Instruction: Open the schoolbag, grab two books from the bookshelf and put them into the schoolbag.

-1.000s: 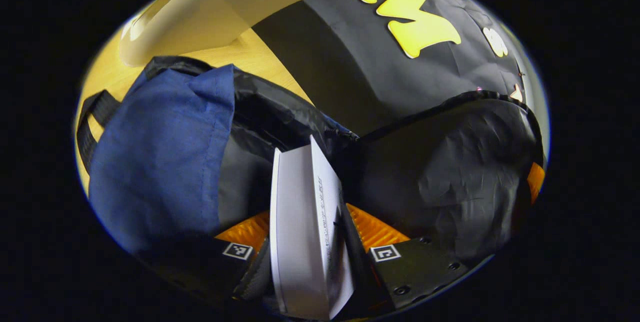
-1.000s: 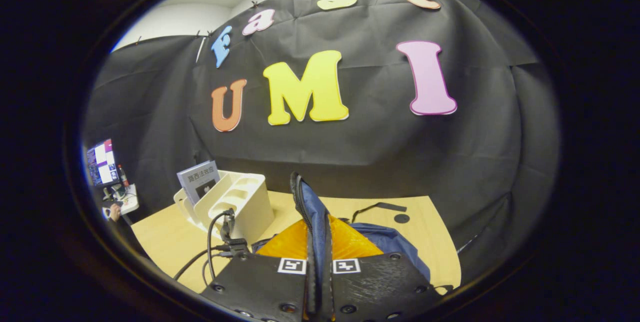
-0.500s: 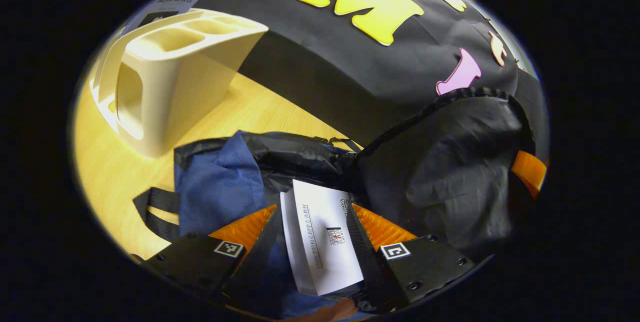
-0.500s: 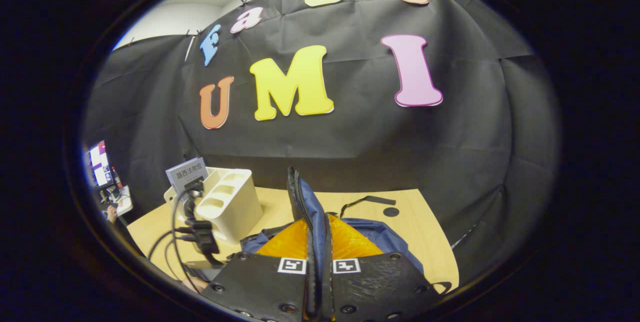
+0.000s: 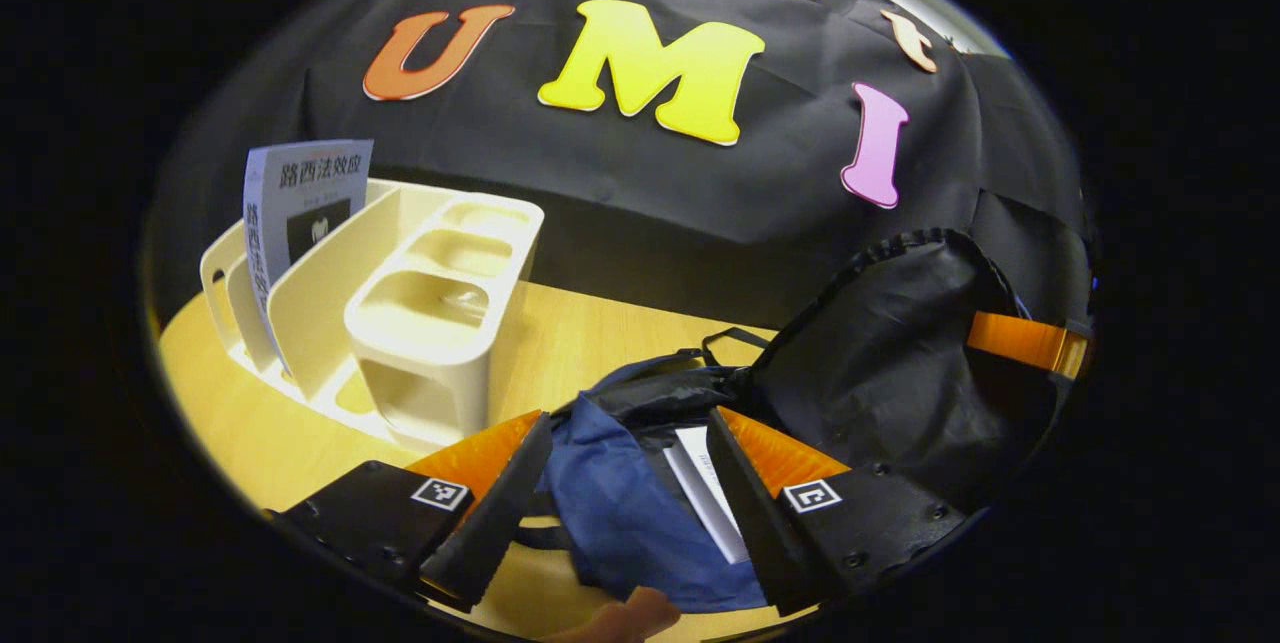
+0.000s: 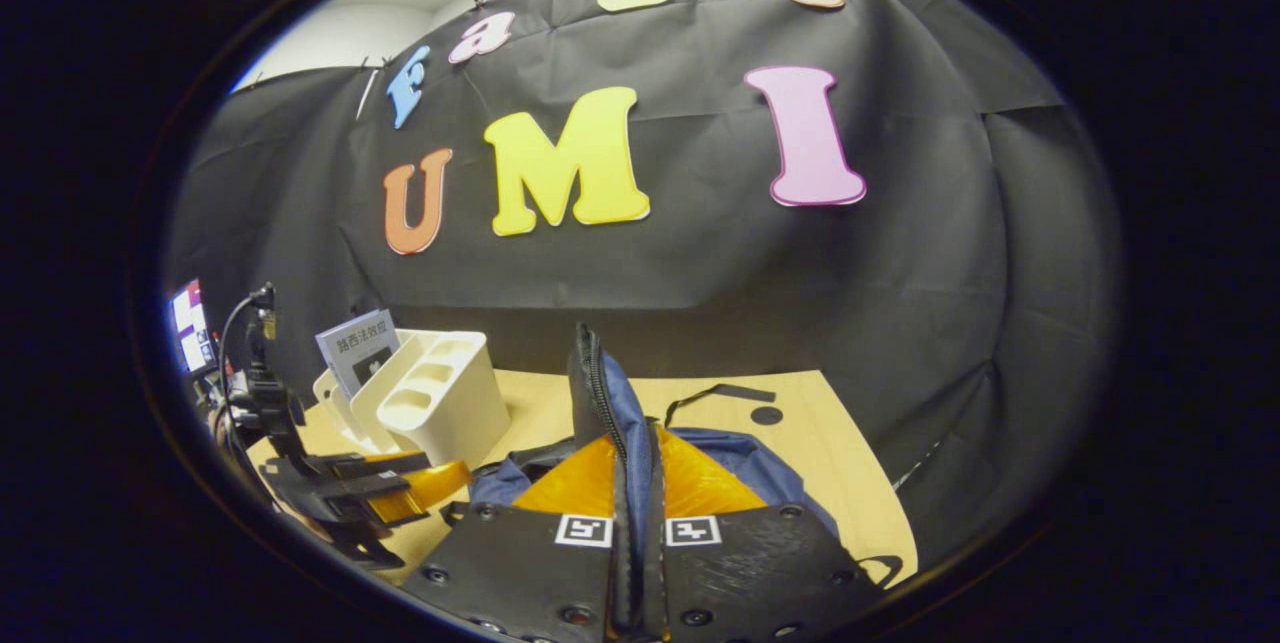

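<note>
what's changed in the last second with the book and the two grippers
The left gripper let go of the white book, which now lies inside the schoolbag, and pulled back up and away with its jaws open. The right gripper stayed shut on the schoolbag's raised zipper edge, holding it open. The second book stayed standing in the bookshelf.
</note>
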Demonstrator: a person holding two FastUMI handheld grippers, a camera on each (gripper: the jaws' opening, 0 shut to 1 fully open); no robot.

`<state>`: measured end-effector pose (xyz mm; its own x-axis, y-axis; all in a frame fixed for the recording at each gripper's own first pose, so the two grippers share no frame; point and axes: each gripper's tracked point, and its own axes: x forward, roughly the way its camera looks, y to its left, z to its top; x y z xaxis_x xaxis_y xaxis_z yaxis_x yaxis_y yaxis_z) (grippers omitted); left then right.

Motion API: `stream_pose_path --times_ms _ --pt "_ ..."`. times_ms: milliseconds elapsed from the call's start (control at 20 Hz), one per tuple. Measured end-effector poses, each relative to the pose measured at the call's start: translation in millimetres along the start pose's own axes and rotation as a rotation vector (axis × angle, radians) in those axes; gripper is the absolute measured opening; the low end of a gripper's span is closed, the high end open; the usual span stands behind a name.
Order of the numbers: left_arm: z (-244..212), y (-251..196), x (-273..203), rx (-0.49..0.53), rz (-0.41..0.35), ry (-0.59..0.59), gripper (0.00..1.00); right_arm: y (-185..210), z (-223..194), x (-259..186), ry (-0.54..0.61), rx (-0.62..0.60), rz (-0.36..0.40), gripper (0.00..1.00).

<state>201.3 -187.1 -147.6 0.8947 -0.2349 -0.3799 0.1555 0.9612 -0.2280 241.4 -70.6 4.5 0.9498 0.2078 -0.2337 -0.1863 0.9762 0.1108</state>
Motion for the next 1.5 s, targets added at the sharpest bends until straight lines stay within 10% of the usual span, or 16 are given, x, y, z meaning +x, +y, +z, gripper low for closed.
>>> stream_pose_path --times_ms 950,1500 --pt "176.0 178.5 -52.5 0.15 0.283 -0.158 0.98 5.1 -13.8 13.4 0.012 0.029 0.06 0.05" --pt "200.6 247.8 -3.2 0.254 0.351 0.06 0.96 13.0 -21.1 6.5 0.005 0.011 0.059 0.05"
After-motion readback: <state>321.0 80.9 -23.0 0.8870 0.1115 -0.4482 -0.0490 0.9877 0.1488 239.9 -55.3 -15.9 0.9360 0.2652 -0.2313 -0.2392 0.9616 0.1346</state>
